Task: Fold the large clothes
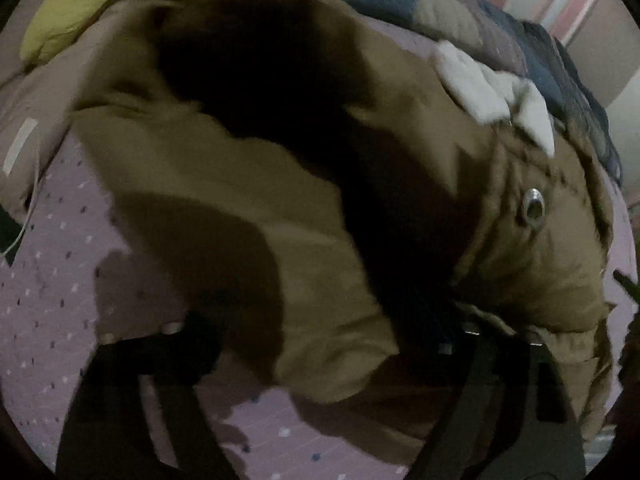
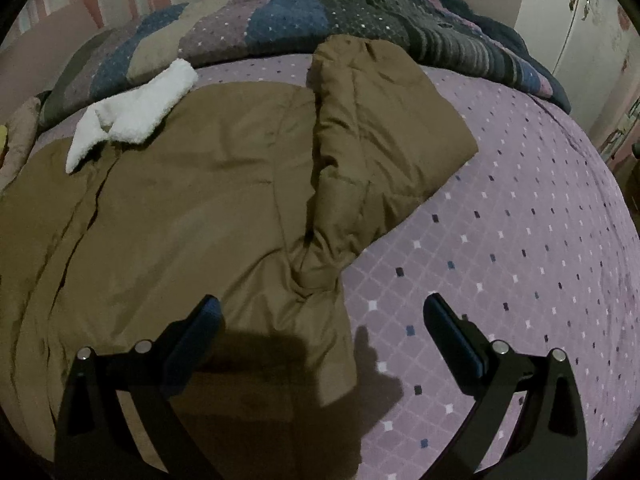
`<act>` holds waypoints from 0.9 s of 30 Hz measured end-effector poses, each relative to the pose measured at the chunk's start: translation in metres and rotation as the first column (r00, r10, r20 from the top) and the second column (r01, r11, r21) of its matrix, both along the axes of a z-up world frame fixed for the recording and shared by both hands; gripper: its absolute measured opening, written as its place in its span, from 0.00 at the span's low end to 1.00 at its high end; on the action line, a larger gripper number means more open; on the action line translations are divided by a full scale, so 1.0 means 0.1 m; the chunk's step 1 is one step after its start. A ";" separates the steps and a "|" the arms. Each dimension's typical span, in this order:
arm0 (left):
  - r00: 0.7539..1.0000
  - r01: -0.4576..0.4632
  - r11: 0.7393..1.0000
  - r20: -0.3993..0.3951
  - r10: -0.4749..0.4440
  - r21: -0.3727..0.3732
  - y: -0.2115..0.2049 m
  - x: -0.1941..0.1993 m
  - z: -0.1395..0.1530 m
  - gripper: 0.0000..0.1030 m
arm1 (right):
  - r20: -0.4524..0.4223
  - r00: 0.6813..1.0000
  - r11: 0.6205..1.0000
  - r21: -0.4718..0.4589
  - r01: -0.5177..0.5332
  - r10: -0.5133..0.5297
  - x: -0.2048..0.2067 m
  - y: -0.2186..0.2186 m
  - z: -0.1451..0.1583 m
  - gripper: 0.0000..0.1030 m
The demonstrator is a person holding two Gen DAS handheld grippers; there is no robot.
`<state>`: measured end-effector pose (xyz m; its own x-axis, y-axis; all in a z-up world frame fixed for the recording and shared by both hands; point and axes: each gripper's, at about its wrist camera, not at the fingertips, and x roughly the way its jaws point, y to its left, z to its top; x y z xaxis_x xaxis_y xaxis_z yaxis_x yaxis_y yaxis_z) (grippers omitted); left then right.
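A large brown padded jacket [image 2: 168, 184] with a white fleece collar [image 2: 132, 116] lies on a bed. One sleeve [image 2: 376, 132] is bent across the sheet to the right. My right gripper [image 2: 320, 320] is open and empty, just above the jacket's near right edge. In the left wrist view the jacket [image 1: 248, 200] hangs lifted and bunched close to the camera, with its collar [image 1: 492, 96] and a metal snap [image 1: 533, 208] showing. My left gripper [image 1: 320, 344] is wrapped in jacket fabric; its fingers are spread wide apart and the cloth hides the tips.
The bed has a purple sheet [image 2: 500, 264] with small diamond dots. A rumpled dark patchwork blanket [image 2: 320, 20] lies along the far side. A yellow-green cushion [image 1: 68, 12] sits by the pillow. A white wardrobe [image 2: 580, 40] stands at right.
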<state>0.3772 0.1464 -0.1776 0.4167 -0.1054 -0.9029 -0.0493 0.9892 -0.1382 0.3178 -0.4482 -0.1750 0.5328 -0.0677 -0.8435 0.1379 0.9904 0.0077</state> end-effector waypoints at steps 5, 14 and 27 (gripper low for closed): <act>0.996 0.029 0.955 0.071 -0.052 0.296 -0.13 0.17 0.19 0.16 | 0.024 1.000 0.999 -0.037 -0.002 0.003 0.00 -0.01 0.11 0.98; 0.945 -0.324 0.739 0.238 0.225 0.590 1.42 0.44 1.16 0.11 | 0.091 0.995 0.995 -0.099 -0.030 0.039 0.18 0.08 0.35 0.98; 0.932 -0.358 0.858 0.195 0.305 0.370 1.48 -0.04 0.42 0.93 | 0.052 0.999 0.999 -0.038 -0.010 0.012 0.21 0.02 0.17 0.98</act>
